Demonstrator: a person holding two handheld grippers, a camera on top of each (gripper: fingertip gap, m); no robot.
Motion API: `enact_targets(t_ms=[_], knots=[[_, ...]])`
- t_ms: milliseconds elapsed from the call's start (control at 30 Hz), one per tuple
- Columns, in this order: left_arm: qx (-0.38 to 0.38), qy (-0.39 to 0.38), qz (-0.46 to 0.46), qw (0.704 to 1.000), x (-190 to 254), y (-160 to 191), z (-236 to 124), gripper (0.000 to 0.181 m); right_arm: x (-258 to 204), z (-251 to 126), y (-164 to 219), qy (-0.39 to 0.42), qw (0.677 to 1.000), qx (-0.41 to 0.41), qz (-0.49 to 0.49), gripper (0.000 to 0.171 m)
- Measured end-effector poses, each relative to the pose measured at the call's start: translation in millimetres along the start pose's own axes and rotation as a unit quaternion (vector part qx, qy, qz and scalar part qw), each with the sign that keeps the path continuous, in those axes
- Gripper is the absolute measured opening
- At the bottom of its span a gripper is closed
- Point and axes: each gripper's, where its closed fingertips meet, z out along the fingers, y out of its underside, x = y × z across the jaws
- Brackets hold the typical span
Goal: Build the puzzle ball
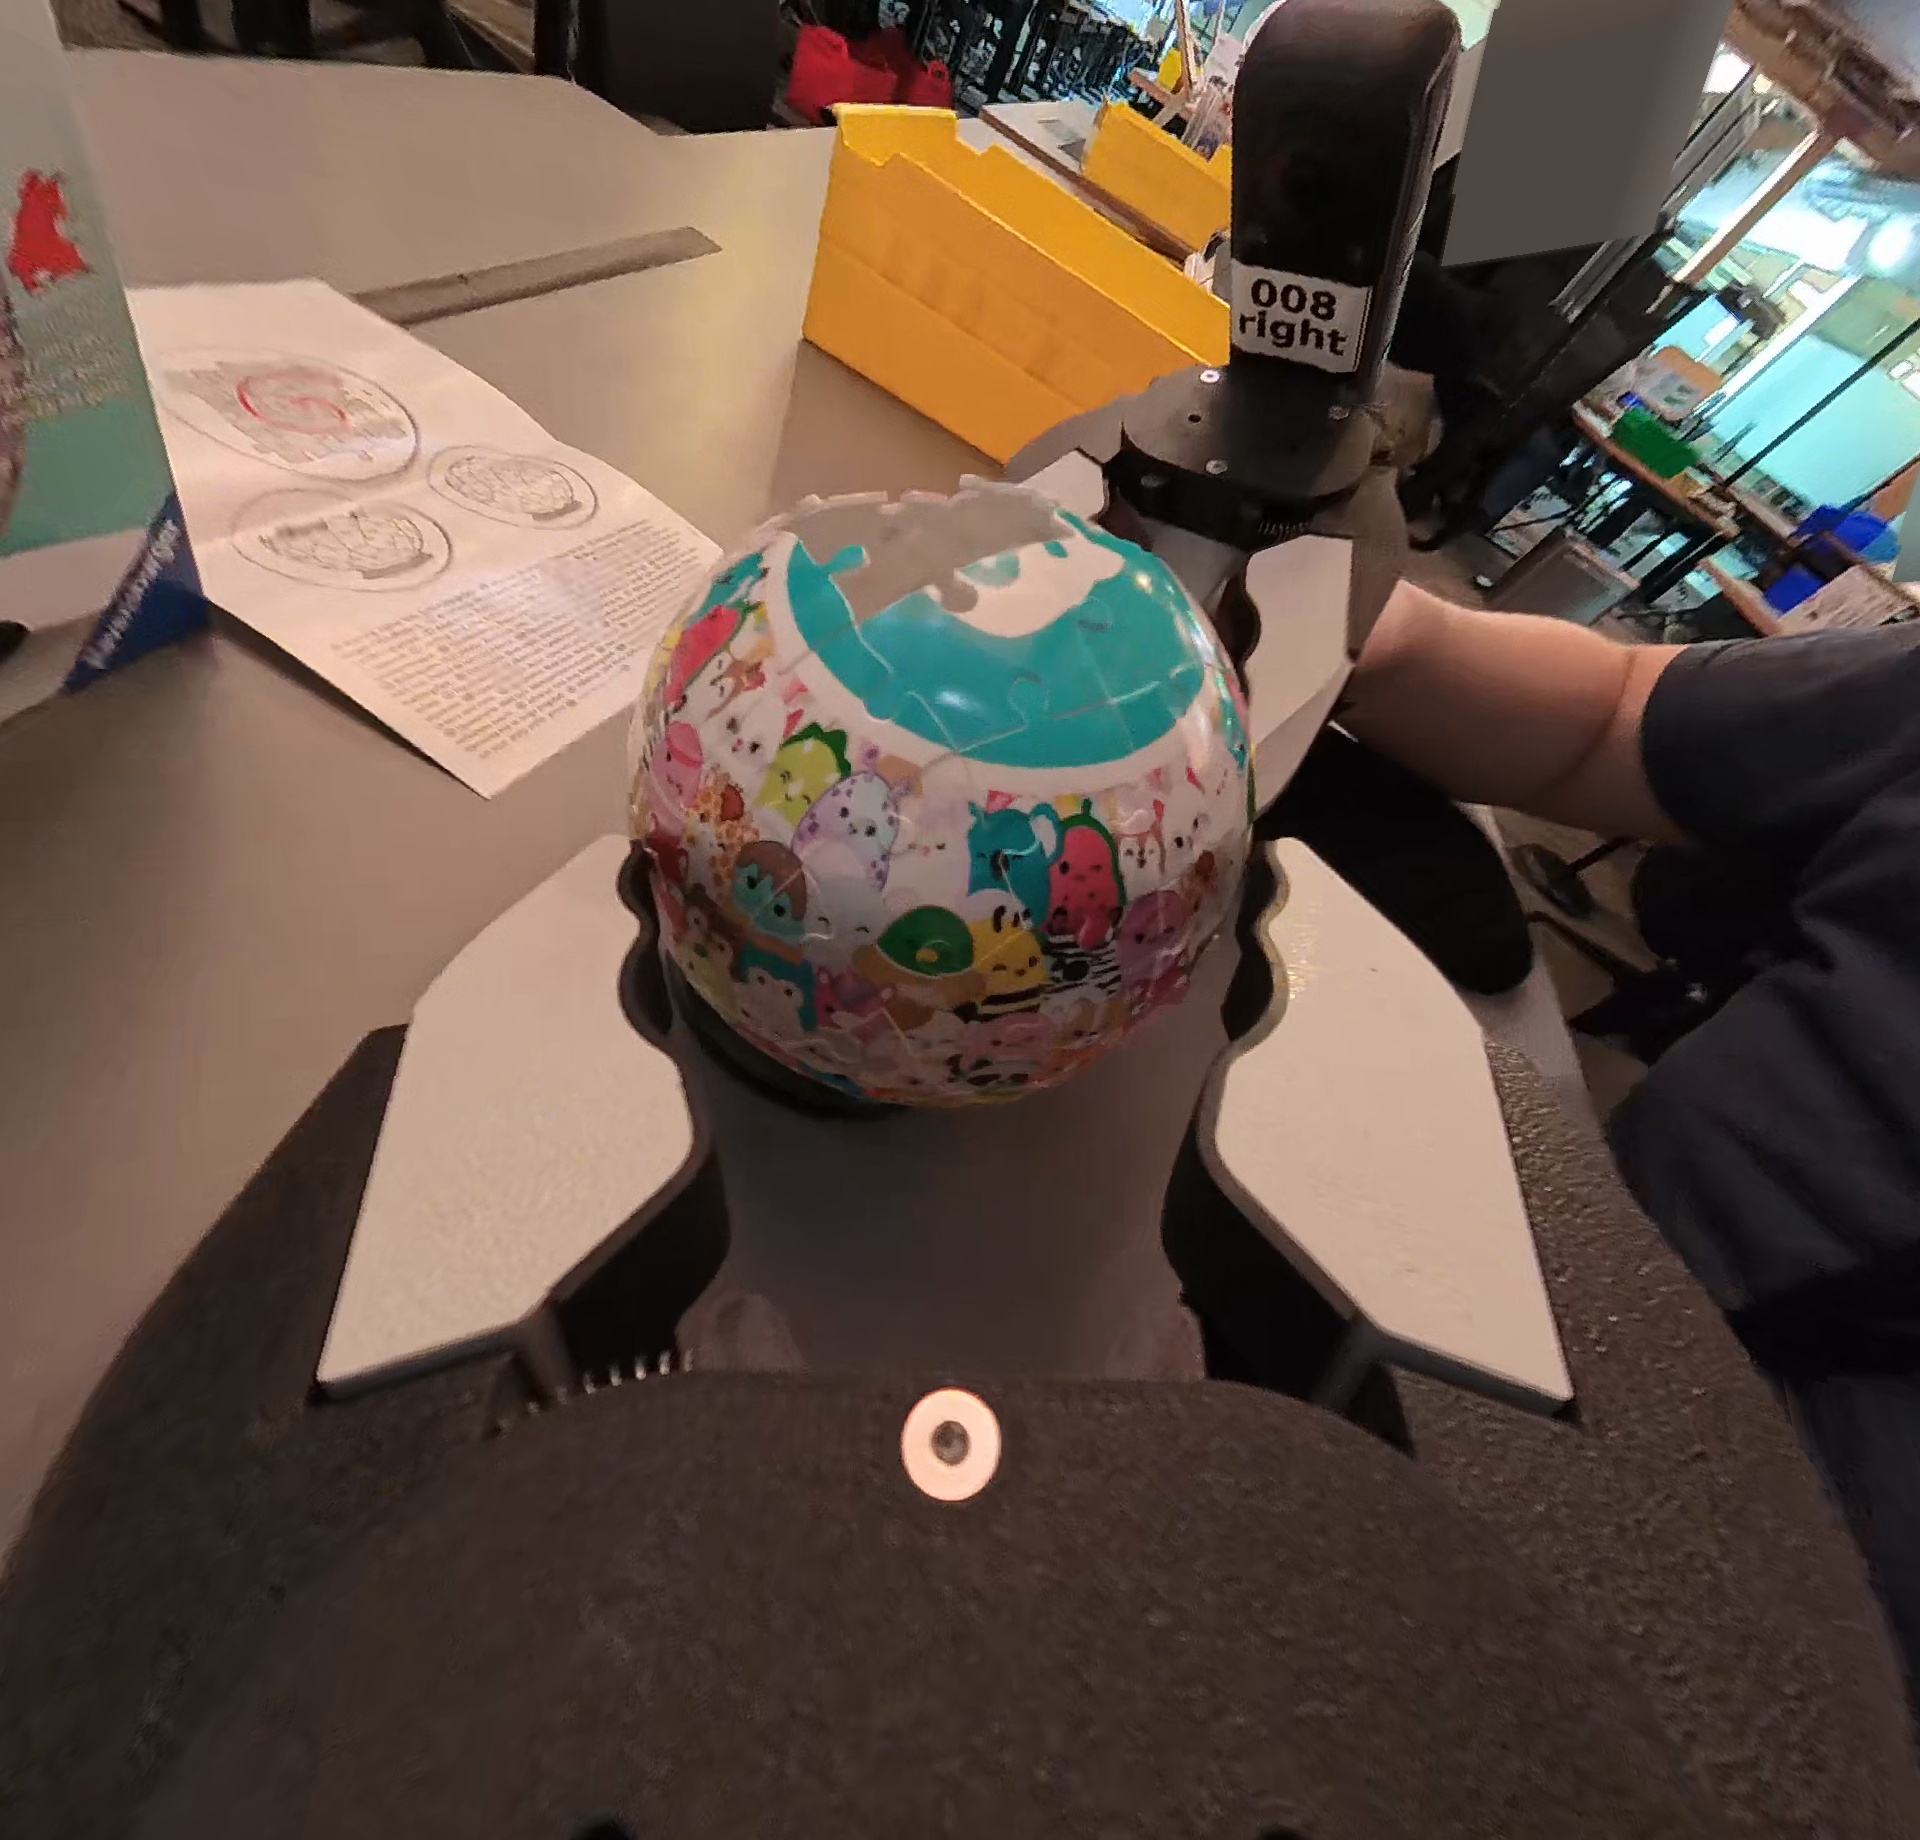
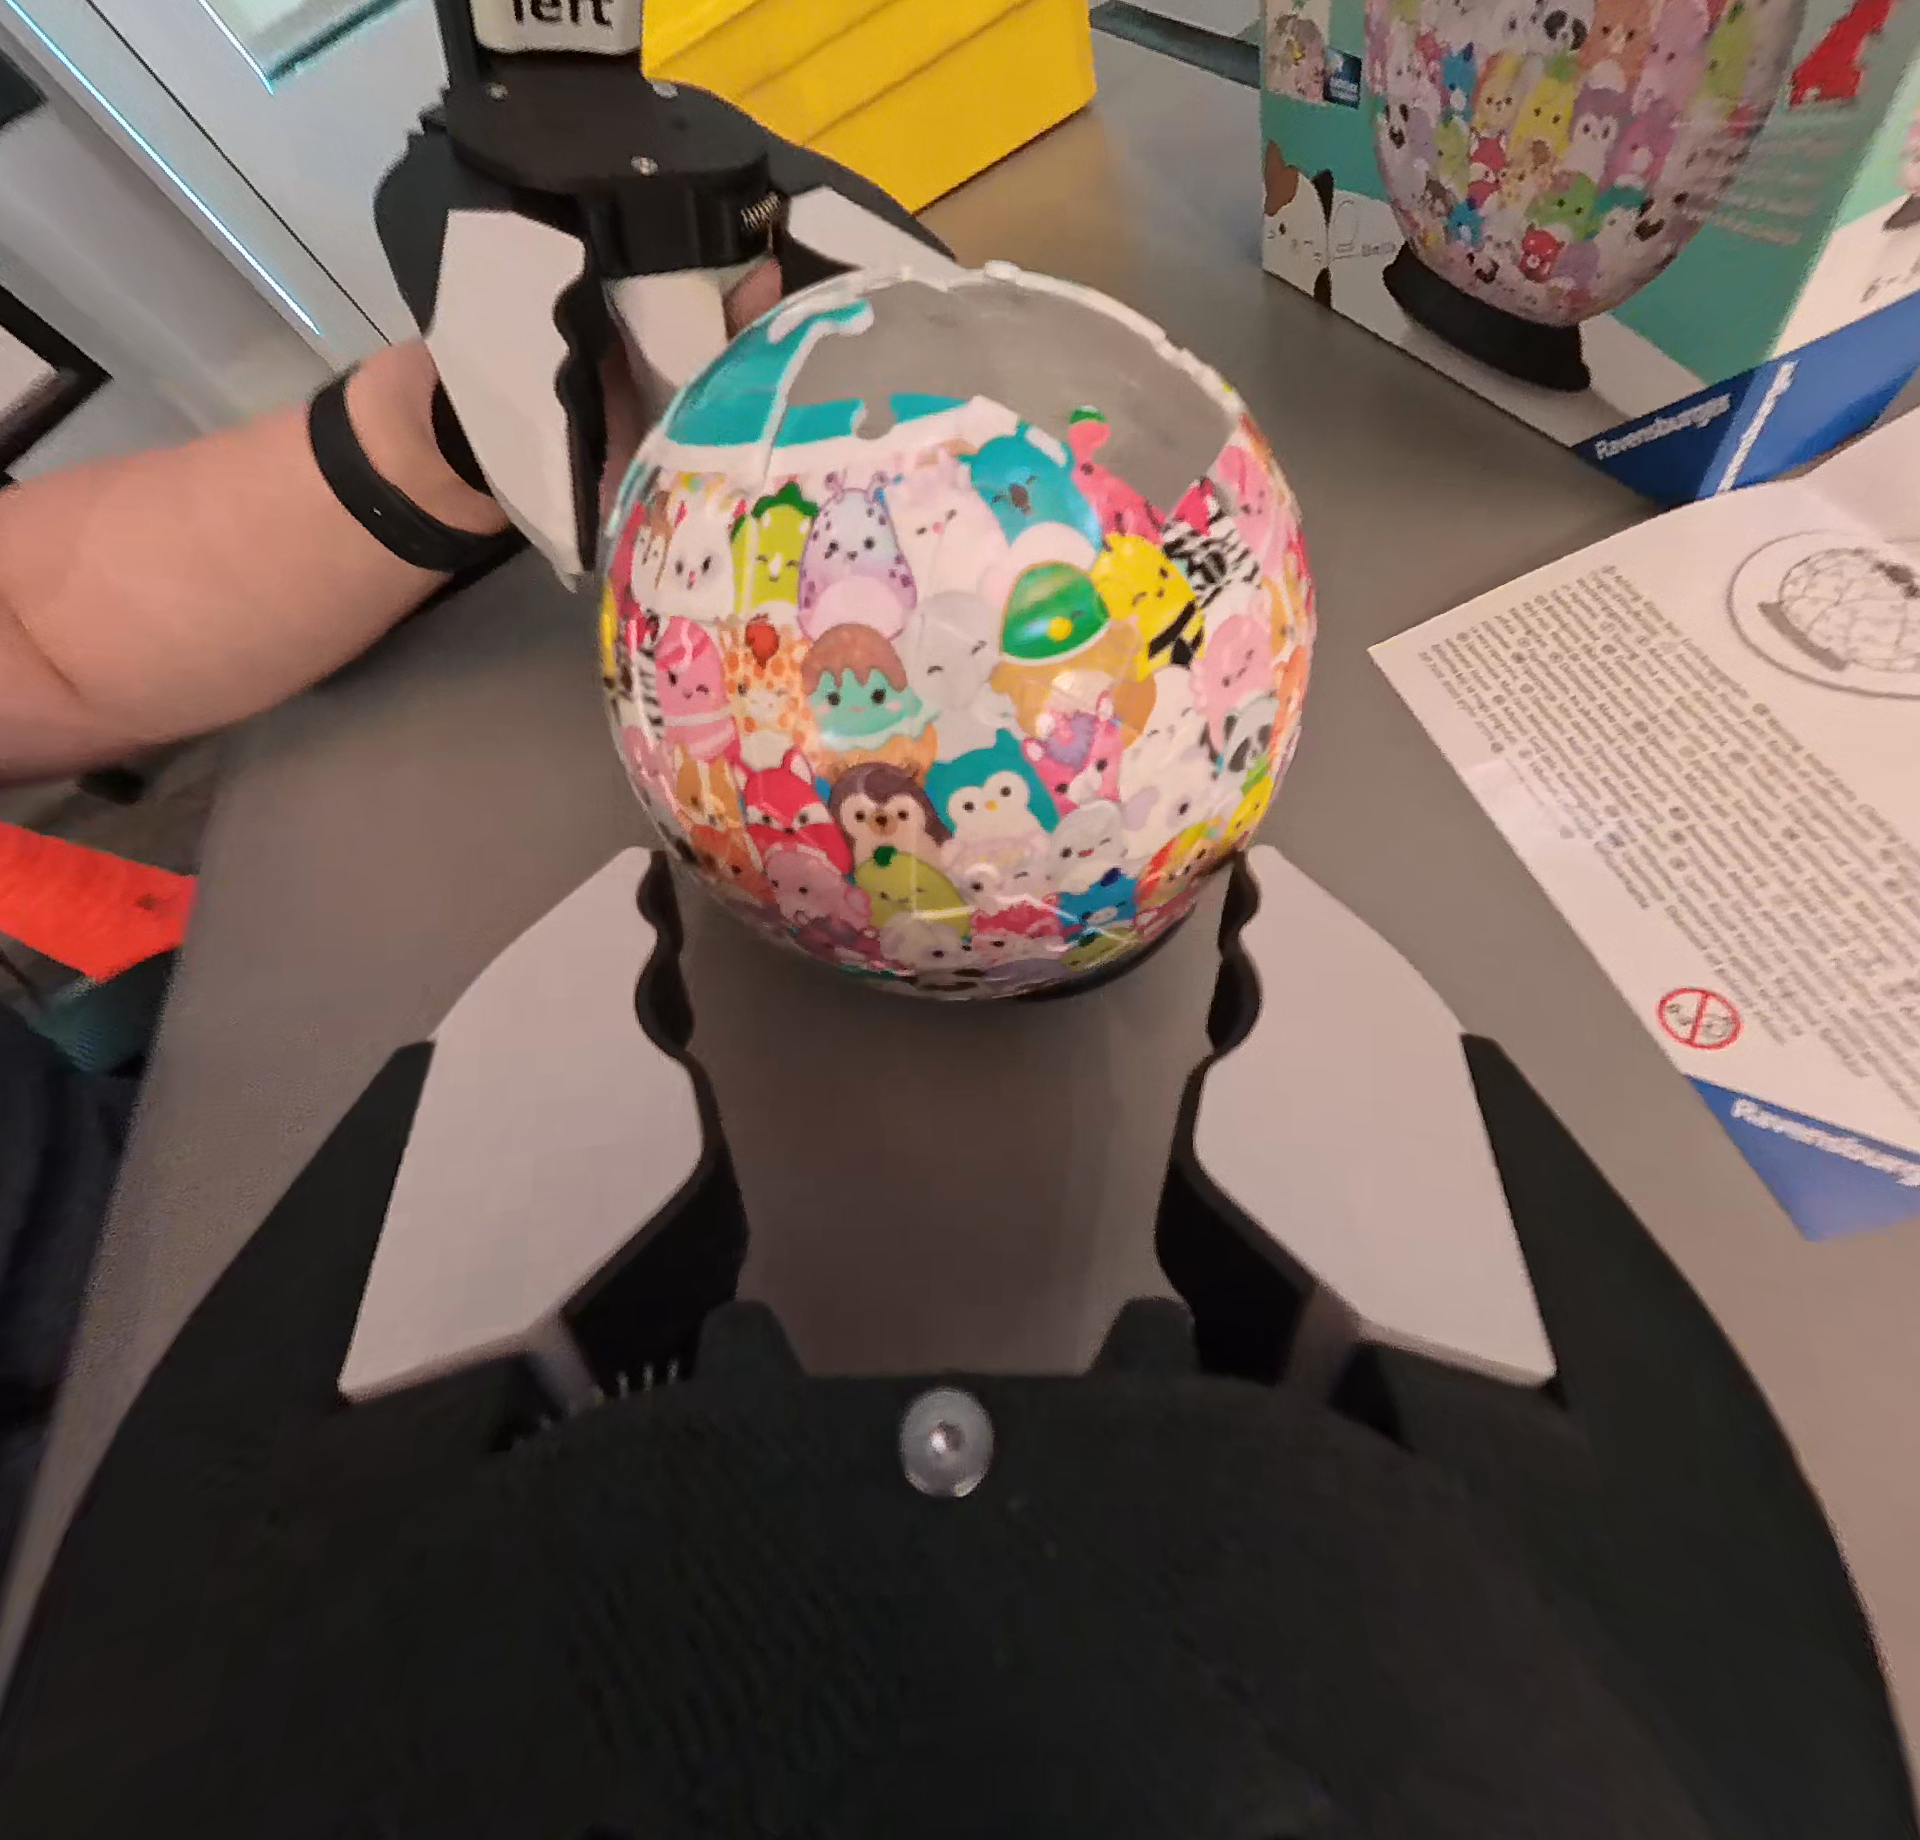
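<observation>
Keeping the left gripper (image 1: 948, 886) spread wide and holding nothing, with its fingertips (image 1: 646, 886) flanking the lower sides of the ball (image 1: 935, 751); not managing to tell whether touching it or only just beside it. Keeping the right gripper (image 2: 945, 886) spread just as wide and just as empty, its tips reaching toward the ball's lower sides from the opposite side. Seeing no loose piece in either one.

Finding the ball sitting on a dark stand (image 2: 1091, 975) on the grey table (image 2: 416, 855), mostly built. Noting a ragged gap (image 2: 1039, 356) lying open at the top, with the turquoise band around it only partly closed.

Risking, most likely, a crushed shell: closing either pair of fingers hard on a hollow ball with an unfinished rim, and probably popping the seams nearest the gap. Risking also a push off the stand: nudging from one side without bracing from the other, and likely sending the ball rolling toward the instruction sheet (image 2: 1662, 751), the box (image 2: 1558, 180) or the yellow bin (image 1: 987, 284). Risking a clash of the two grippers, working so close across the same ball. Brushing the jagged tabs at the top while reaching in, possibly bending them inward and spoiling the fit for the pieces yet to go in.
</observation>
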Motion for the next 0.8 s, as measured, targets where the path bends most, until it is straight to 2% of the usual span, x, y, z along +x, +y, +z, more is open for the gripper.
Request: enact_targets(t_ms=[233, 433, 567, 633, 700, 733, 800], knots=[[0.016, -0.072, 0.125, 0.989, 3.3, -2.0, -0.2, 0.104, 6.2, 7.4, 1.5, 0.037, 0.991, -0.009, -0.126, 0.1], [0.043, -0.103, 0.144, 0.983, 4.5, 0.0, 0.8, 0.104, 5.2, 5.1, -1.1, 0.017, 0.989, 0.015, -0.145, 0.101], [0.071, -0.087, 0.13, 0.985, 14.9, -7.8, -6.3, 0.1, -4.4, -17.3, -14.0, -0.001, 0.988, 0.074, -0.138, 0.1], [0.082, -0.064, 0.104, 0.989, 27.1, -21.2, -16.3, 0.092, -3.2, -30.2, -21.2, 0.002, 0.985, 0.098, -0.144, 0.096], [0.061, -0.052, 0.081, 0.993, 39.0, -37.8, -24.9, 0.088, -2.4, -40.2, -28.6, -0.007, 0.983, 0.111, -0.148, 0.089], [0.04, -0.041, 0.08, 0.995, 47.2, -46.3, -27.0, 0.086, -3.9, -44.8, -33.6, -0.019, 0.98, 0.119, -0.155, 0.078], [-0.02, -0.014, 0.074, 0.997, 63.8, -60.5, -25.1, 0.065, -3.5, -51.5, -44.7, -0.031, 0.976, 0.128, -0.174, 0.059]])
